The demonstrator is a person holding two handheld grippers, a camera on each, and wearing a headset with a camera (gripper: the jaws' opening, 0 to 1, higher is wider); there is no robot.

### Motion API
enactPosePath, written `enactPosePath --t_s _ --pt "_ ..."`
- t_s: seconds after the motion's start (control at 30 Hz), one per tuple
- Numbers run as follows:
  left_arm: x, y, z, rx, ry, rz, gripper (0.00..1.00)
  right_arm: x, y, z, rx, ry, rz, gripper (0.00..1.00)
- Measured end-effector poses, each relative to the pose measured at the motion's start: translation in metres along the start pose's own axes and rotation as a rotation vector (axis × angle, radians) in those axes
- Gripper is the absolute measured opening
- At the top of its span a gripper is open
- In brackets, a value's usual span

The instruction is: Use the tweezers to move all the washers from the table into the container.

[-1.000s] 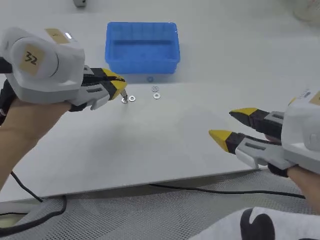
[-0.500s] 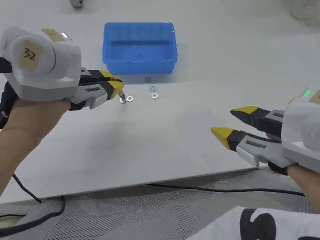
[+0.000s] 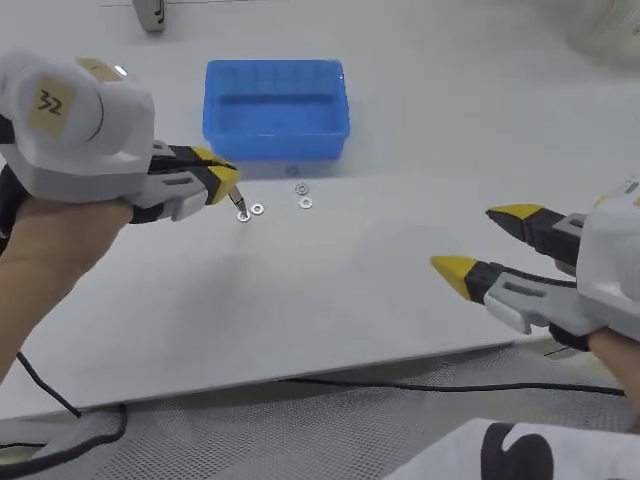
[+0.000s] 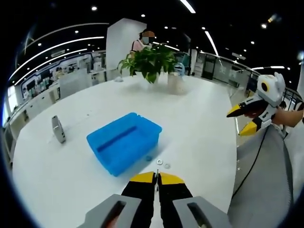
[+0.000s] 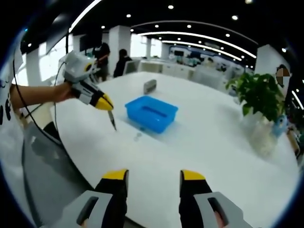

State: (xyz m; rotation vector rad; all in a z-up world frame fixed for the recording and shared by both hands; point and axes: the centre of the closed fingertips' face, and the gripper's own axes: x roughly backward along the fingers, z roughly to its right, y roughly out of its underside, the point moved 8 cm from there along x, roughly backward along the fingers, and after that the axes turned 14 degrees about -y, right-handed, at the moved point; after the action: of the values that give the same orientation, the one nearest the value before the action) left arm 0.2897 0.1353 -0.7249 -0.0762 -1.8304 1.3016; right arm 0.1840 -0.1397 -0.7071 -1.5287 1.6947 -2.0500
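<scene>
Several washers (image 3: 258,209) at tweezers (image 3: 239,203) tip, left tongs (image 3: 228,179) clenched on tweezers (right tongs (image 3: 480,240) released, well apart)

Bare tabletop (image 3: 330,290) (blue container (image 3: 276,108) at far side)

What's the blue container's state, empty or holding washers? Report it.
Looks empty: the container shows a bare blue floor; the washers lie on the table in front of it.
</scene>
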Motion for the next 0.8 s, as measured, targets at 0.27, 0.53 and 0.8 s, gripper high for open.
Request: enactPosePath --t_s 0.27,0.53,0.8 --pt "0.0010 0.0015 0.0040 -0.014 -0.004 0.017 0.00 -0.0035 0.0008 -0.0070 0.003 0.001 -0.007 0.40" --pt "0.0013 0.0011 0.0049 -0.027 -0.010 0.027 0.00 -0.0032 0.0027 -0.0070 0.001 0.002 -0.015 0.39" --pt "0.0007 0.0028 0.0078 -0.060 -0.015 0.022 0.00 -0.0032 0.0036 -0.0073 0.004 0.002 -0.021 0.39"
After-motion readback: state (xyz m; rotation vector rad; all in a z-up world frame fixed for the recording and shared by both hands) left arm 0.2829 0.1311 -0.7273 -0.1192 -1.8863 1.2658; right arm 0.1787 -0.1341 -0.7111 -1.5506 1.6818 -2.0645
